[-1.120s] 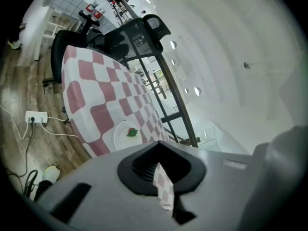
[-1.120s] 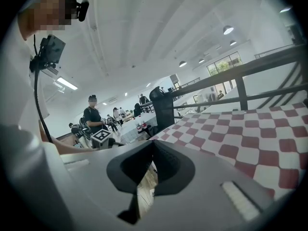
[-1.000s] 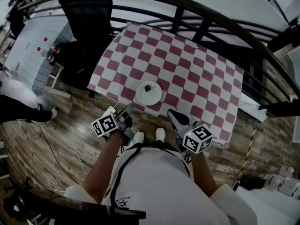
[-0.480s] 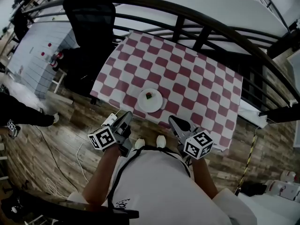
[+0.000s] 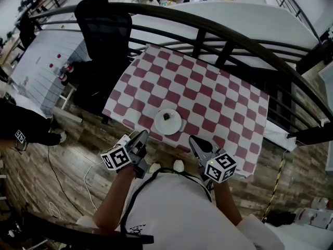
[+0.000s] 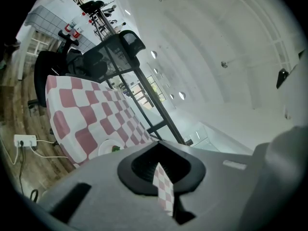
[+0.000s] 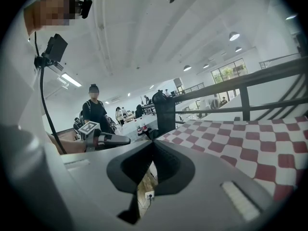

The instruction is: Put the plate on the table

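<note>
Plate (image 5: pixel 167 122) sits on the checkered counter (image 5: pixel 218 103) near its front edge, where a careless nudge could slide it off. Left tongs (image 5: pixel 142 135) and right tongs (image 5: pixel 192 139) hover short of it, both closed and empty.

Perhaps open office: swivel chair (image 5: pixel 104 22), railing (image 5: pixel 208 26)

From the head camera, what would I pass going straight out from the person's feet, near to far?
white shoes → white plate → checked table → black railing
</note>
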Tool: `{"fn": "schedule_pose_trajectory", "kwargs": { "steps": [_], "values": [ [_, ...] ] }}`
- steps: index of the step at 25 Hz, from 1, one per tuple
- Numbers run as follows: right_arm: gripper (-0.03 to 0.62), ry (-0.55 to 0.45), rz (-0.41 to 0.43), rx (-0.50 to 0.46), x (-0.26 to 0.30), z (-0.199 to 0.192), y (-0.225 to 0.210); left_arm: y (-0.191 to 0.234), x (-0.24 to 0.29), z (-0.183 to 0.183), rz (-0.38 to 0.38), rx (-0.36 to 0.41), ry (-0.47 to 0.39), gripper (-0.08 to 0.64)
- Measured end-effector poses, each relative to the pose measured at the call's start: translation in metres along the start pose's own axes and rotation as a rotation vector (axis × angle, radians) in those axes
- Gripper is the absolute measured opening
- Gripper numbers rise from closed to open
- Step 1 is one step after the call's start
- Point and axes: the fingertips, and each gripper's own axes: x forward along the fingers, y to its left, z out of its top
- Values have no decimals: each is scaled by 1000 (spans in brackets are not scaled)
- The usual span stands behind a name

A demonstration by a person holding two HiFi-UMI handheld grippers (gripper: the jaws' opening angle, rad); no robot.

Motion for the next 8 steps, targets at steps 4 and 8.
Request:
{"fn": "schedule_pose_trajectory", "kwargs": {
  "steps": [4, 8],
  "values": [
    [8, -1, 0, -15, 2, 5, 1, -3, 3, 2, -6, -1, 5, 6],
    [8, 8, -8, -13, 3, 3, 3, -1, 3, 1, -17, 12, 19, 6]
  ]
}}
